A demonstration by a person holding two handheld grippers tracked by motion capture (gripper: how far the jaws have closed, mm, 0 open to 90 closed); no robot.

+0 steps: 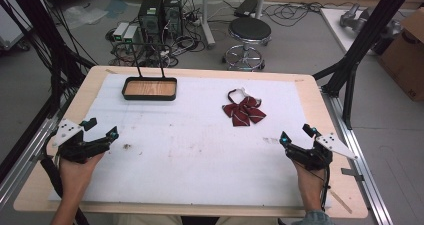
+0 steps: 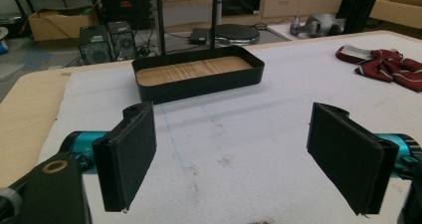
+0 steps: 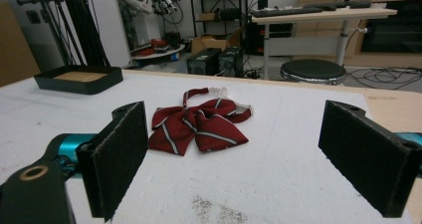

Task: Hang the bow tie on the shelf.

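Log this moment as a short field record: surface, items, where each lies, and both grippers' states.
surface: white mat on a wooden table
tray: black tray with wood floor, far left, empty
bow tie: red striped bow tie, far right of centre, flat on mat
left gripper: open, near left edge, holding nothing
right gripper: open, near right edge, facing the bow tie

Bow tie (image 3: 199,124) — dk red w/ white stripes
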